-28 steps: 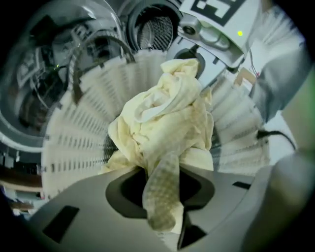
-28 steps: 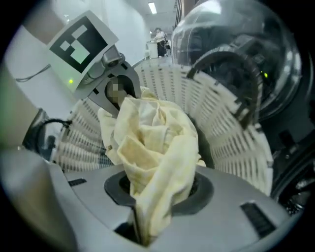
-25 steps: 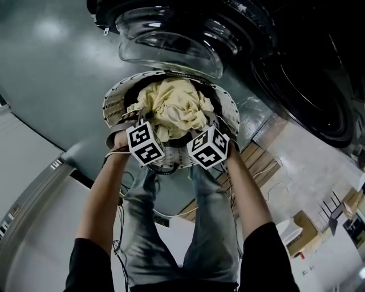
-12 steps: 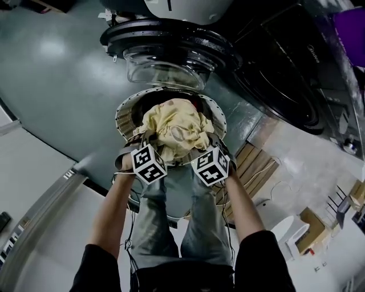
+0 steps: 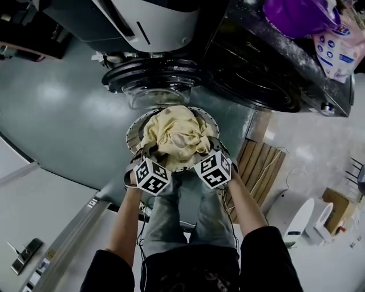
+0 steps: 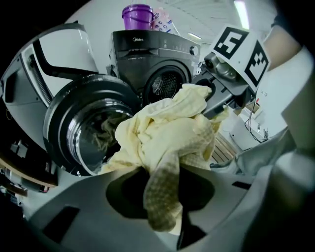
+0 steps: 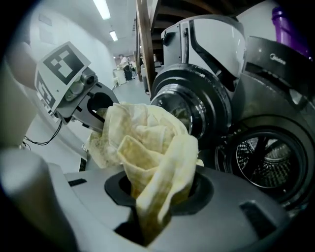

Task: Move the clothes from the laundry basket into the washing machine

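While both grippers point(image 5: 147, 157) point(image 5: 212, 155) clamp it, yellow cloth point(image 5: 174, 134) bunches.

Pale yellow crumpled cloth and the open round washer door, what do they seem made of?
Pale yellow crumpled cloth: soft woven fabric, maybe cotton; matte, waffle-check texture, limp folds. Open round washer door: clear glossy bowl, likely glass, showing reflections, in a dark ring, possibly plastic.

Place: I take this for a laundry test hall.
Machines: I see a white washer point(image 7: 211, 37) just beside a dark washer point(image 6: 157, 54).
Supplies: purple jug point(image 6: 137, 15) on the dark washer's top.
Ceiling: long strip lights point(image 7: 103, 9).
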The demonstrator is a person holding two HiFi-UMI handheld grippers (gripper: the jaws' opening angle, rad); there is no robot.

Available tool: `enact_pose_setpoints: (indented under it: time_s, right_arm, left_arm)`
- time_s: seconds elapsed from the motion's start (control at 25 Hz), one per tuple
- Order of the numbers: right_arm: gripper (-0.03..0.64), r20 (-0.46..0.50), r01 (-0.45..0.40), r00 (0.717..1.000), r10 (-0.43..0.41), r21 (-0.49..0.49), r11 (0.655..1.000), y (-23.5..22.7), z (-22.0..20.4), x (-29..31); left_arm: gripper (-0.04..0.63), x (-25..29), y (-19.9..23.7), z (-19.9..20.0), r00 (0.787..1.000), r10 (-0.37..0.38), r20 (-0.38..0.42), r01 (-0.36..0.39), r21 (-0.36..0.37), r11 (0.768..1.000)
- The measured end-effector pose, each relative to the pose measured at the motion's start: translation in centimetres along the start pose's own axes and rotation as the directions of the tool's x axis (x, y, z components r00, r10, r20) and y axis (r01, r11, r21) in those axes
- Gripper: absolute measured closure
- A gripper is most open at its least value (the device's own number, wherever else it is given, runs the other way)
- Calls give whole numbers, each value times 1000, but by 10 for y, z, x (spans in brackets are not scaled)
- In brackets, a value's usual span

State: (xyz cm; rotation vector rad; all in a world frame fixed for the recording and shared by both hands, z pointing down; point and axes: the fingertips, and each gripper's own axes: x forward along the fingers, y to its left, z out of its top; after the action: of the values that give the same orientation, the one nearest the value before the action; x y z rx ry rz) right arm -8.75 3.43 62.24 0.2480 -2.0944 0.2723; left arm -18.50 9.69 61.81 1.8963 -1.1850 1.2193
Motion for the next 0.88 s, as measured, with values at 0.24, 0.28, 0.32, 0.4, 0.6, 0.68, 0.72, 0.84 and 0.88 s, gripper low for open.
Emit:
enact_pose_setpoints:
  time_s: [0.24,0.28,0.32,0.4,0.6,0.68,0.72,0.84,0.88]
  right_arm:
    - [482,74,109,991,-115,86,990,-17,20,-50]
    - [483,87,129,987,-138,104,986,-20,21,-58]
    - [483,98,150,982,-162,125,981,-22,22,-66]
    - [483,110,191,971,-211,167,967,-29,18,-84]
    - [483,102,276,947,-306,236,932,-43,2,-125]
    - [483,91,313,934,-345,253,915,-50,-6,-141]
    - [483,85,331,928,-364,263,906,-54,-11,-149]
    - [483,75,374,908,-412,298,878,-70,-27,-173]
    - [483,73,383,903,-423,309,871,-76,-33,-181]
  left_arm:
    - [457,-34,4,47,998,7,64,-14,104,994]
    - [457,-39,5,56,997,9,76,-19,134,991]
    - [457,-44,4,65,996,8,90,-23,162,987]
    - [457,-50,-1,84,993,-4,117,-20,207,978]
    - [457,-59,-24,122,985,-54,161,4,294,956]
    - [459,-61,-35,138,982,-74,172,13,335,942]
    - [459,-62,-42,146,981,-83,176,15,353,935]
    - [459,-59,-62,173,976,-106,189,23,394,919]
    - [459,-58,-69,182,975,-113,192,25,408,913]
